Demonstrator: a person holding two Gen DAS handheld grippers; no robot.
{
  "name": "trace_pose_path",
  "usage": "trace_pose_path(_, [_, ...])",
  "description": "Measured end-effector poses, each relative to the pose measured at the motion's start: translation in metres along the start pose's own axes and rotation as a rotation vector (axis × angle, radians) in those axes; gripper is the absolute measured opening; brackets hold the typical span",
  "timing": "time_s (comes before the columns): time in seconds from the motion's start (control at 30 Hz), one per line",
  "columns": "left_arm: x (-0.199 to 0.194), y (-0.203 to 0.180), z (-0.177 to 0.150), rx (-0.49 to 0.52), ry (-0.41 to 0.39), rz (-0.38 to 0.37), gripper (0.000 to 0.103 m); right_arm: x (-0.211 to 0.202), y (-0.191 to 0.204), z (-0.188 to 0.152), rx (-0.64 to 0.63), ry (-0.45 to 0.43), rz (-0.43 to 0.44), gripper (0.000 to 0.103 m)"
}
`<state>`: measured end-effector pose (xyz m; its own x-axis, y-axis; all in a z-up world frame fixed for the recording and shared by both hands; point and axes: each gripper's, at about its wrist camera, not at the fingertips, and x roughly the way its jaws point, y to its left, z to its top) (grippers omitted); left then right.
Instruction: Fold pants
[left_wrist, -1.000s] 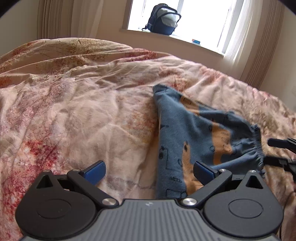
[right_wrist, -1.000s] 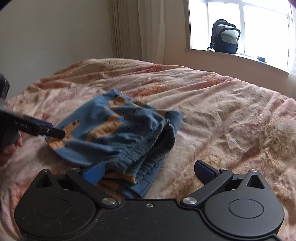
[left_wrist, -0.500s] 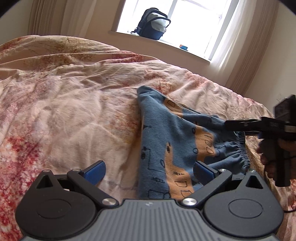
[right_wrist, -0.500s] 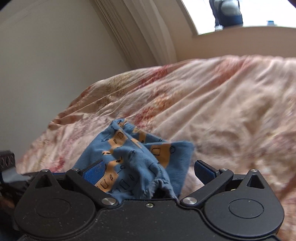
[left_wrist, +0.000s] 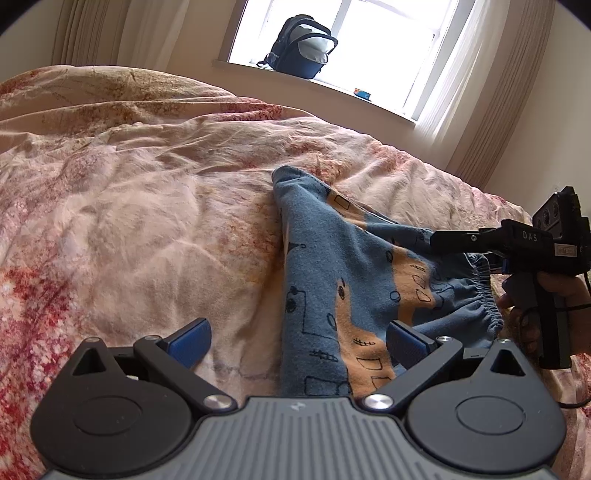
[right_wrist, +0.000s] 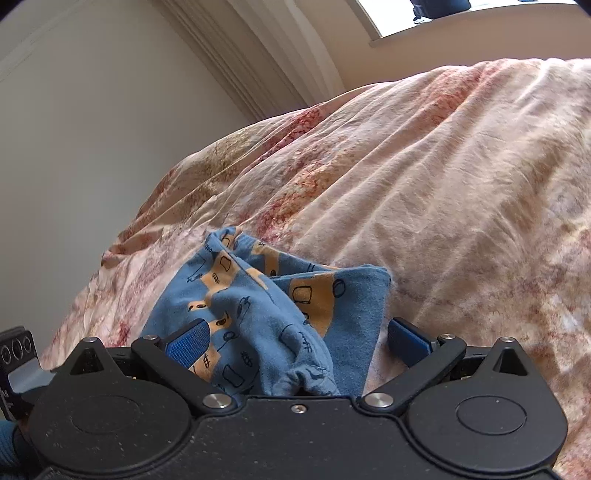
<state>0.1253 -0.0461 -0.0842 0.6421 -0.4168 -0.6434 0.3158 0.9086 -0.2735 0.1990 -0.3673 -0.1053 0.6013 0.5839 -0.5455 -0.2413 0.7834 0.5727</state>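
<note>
Left gripper (left_wrist: 297, 341): released, jaws spread over pants' near left edge. Right gripper (right_wrist: 297, 341): released, straddling the bunched waistband. Pants (left_wrist: 343, 280): blue with orange print, folded, lying on floral bedspread (left_wrist: 140, 206).

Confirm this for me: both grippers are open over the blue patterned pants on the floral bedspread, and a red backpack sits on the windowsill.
One detail is wrong: the backpack on the windowsill is dark navy with a grey panel, not red, as the left wrist view shows. The rest holds: the left gripper and right gripper are open by the blue patterned pants on the floral bedspread.
</note>
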Motion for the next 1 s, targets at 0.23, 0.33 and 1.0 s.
trace_pose_path(0.23, [-0.007, 0.008, 0.006, -0.060, -0.003, -0.055, 0.074, -0.002, 0.007, -0.001, -0.008, -0.021, -0.069, 0.077])
trace_pose_path(0.33, [-0.006, 0.007, 0.008, -0.065, 0.010, -0.059, 0.049, -0.005, 0.006, -0.004, 0.008, -0.042, -0.082, 0.052])
trace_pose_path(1.0, [-0.042, -0.004, 0.049, 0.040, -0.163, 0.021, 0.016, -0.020, 0.102, 0.034, -0.344, -0.238, -0.187, 0.017])
